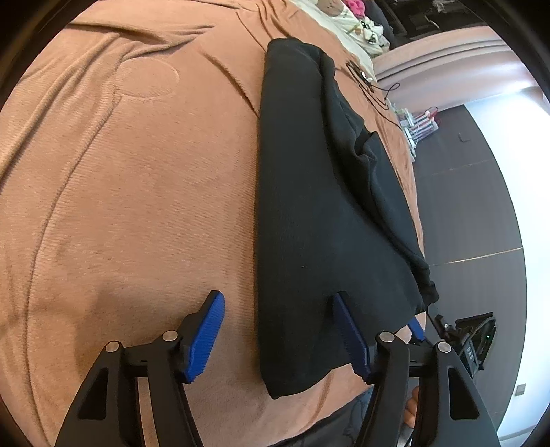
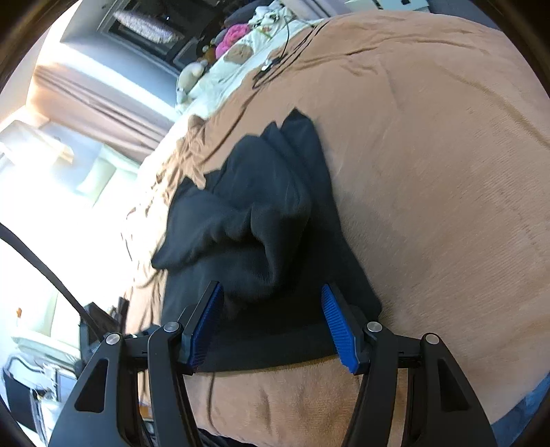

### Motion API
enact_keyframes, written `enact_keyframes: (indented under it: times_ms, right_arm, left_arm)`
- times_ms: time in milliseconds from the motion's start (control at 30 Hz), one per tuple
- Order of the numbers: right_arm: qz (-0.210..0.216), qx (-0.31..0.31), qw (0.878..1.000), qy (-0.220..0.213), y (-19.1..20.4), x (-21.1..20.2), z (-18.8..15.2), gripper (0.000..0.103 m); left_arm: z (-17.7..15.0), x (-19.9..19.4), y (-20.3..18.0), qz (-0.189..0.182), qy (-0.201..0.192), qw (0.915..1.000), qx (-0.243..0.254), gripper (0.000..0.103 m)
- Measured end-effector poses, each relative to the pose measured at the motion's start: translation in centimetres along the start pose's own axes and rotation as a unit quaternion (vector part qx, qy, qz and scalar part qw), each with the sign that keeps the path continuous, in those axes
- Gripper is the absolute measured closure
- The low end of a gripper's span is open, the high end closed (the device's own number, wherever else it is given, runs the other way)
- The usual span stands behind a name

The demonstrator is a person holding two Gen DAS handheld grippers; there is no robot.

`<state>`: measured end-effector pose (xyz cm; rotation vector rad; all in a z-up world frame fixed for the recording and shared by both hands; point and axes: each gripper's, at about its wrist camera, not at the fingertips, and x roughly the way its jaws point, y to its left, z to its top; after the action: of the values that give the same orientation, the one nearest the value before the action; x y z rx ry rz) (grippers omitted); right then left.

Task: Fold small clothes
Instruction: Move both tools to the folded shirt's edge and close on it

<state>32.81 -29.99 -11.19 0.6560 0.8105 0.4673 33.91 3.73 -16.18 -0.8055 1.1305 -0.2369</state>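
A black garment [image 1: 309, 206] lies folded lengthwise on a brown blanket [image 1: 137, 189]. It runs from the near edge toward the far end. My left gripper [image 1: 278, 330] is open, its fingers astride the garment's near left corner, and holds nothing. In the right wrist view the same garment [image 2: 261, 223] shows a bunched, raised fold on top. My right gripper [image 2: 271, 326] is open above the garment's near hem, with blue pads [image 2: 338, 330] on both sides of it.
The brown blanket [image 2: 429, 172] covers a bed. A black cable [image 1: 374, 87] lies on it at the far end, near white printed bedding [image 1: 343, 20] and pink cloth [image 2: 233, 36]. Dark floor [image 1: 474, 206] lies past the bed's right edge.
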Motion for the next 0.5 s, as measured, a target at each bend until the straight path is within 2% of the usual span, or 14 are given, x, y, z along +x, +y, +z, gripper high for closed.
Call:
enact_keyframes:
  times_ms: [167, 267, 400, 433, 467, 500]
  right_arm:
    - [0.024, 0.021, 0.999, 0.008, -0.9, 0.2, -0.1, 0.046]
    - [0.016, 0.018, 1.000, 0.015, -0.9, 1.2, -0.3, 0.046]
    - [-0.002, 0.014, 1.000, 0.001, -0.5, 1.9, 0.7, 0.046]
    - [-0.006, 0.012, 1.000, -0.007, -0.5, 1.9, 1.1, 0.048]
    - [-0.009, 0.009, 1.000, -0.011, -0.3, 1.9, 1.3, 0.059]
    - [-0.014, 0.003, 1.000, -0.016, -0.1, 2.0, 1.5, 0.078]
  left_arm:
    - [-0.1, 0.3, 0.1, -0.008, 0.001, 1.0000, -0.005, 0.041]
    - [-0.1, 0.3, -0.1, -0.019, 0.008, 0.9997, -0.009, 0.041]
    - [-0.8, 0.2, -0.5, -0.035, 0.019, 0.9991, -0.014, 0.041]
    - [-1.0, 0.1, -0.7, -0.038, 0.020, 0.9990, -0.012, 0.041]
    - [-1.2, 0.1, -0.9, -0.036, 0.018, 0.9991, -0.008, 0.041]
    - [-1.4, 0.1, -1.1, -0.030, 0.016, 0.9994, -0.003, 0.041]
